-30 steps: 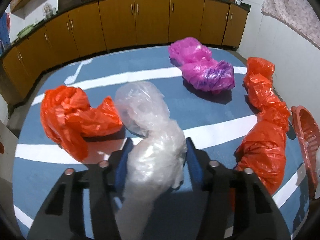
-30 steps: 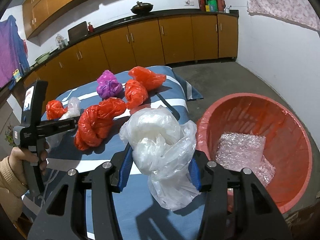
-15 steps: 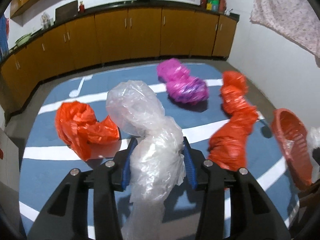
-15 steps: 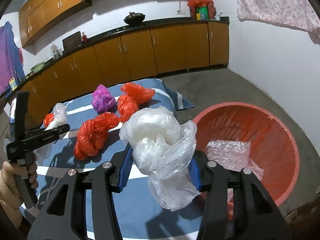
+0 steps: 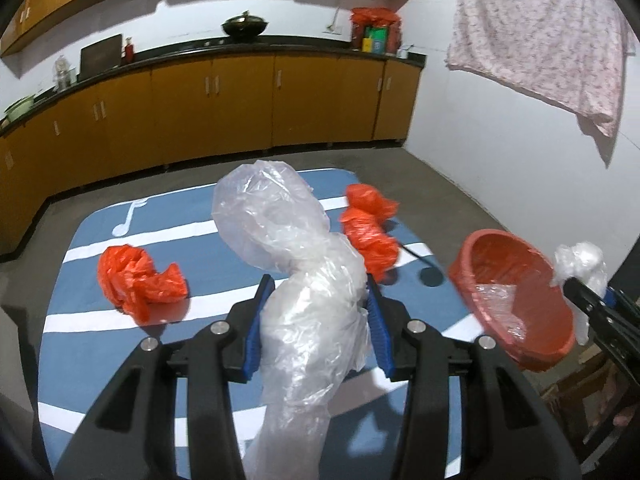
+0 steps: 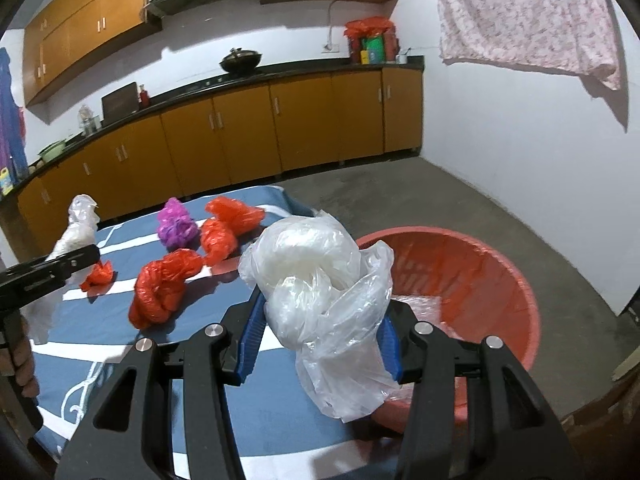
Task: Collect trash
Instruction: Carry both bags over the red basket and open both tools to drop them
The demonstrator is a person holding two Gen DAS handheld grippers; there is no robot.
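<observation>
My left gripper (image 5: 318,284) is shut on a long clear plastic bag (image 5: 280,220), lifted above the blue striped cloth (image 5: 80,320). From the right wrist the same bag (image 6: 78,224) shows at far left in the left gripper (image 6: 86,256). My right gripper (image 6: 320,310) is shut on a crumpled white plastic bag (image 6: 316,264), held beside the near rim of the red basin (image 6: 480,272). Bubble wrap (image 6: 424,308) lies inside the basin. The basin (image 5: 496,236) also sits at the right of the left wrist view, with the white bag (image 5: 580,260) just past it.
Orange bags (image 6: 164,288) (image 6: 228,220) (image 6: 98,276) and a purple bag (image 6: 176,226) lie on the cloth. One orange bag (image 5: 136,276) is at the left. Wooden cabinets (image 5: 240,100) line the far wall. A patterned fabric (image 5: 540,40) hangs at the right. Bare concrete floor (image 6: 400,192) surrounds the basin.
My left gripper rose with the clear bag off the cloth and swung right, bringing the basin into view. My right gripper lifted a little with the white bag.
</observation>
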